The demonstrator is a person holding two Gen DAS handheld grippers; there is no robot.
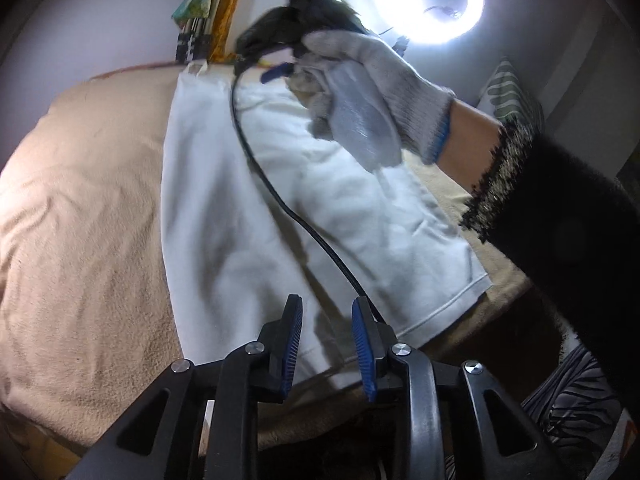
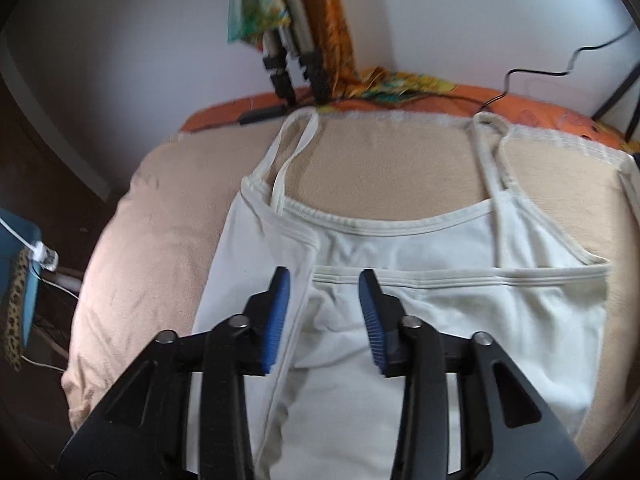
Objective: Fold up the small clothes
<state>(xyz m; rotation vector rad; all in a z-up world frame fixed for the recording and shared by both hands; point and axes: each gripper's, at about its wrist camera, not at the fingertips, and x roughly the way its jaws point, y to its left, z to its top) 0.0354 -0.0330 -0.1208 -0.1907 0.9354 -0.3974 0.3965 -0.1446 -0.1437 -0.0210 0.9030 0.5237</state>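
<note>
A white camisole (image 2: 400, 304) with thin straps (image 2: 294, 150) lies on a beige blanket (image 2: 152, 248), its lower part folded up over the chest. It also shows in the left wrist view (image 1: 248, 216). My right gripper (image 2: 324, 280) is open and empty just above the folded hem. My left gripper (image 1: 326, 316) is open and empty over the garment's near edge. In the left wrist view a gloved hand (image 1: 360, 92) holds the right gripper's body over the garment's far end; its fingertips are hidden there.
A black cable (image 1: 280, 200) trails across the camisole. A ring light (image 1: 428, 4) glows at the back. Tripod legs (image 2: 284, 64) and an orange cloth (image 2: 400, 88) stand by the wall. The bed drops off at the left (image 2: 80, 320).
</note>
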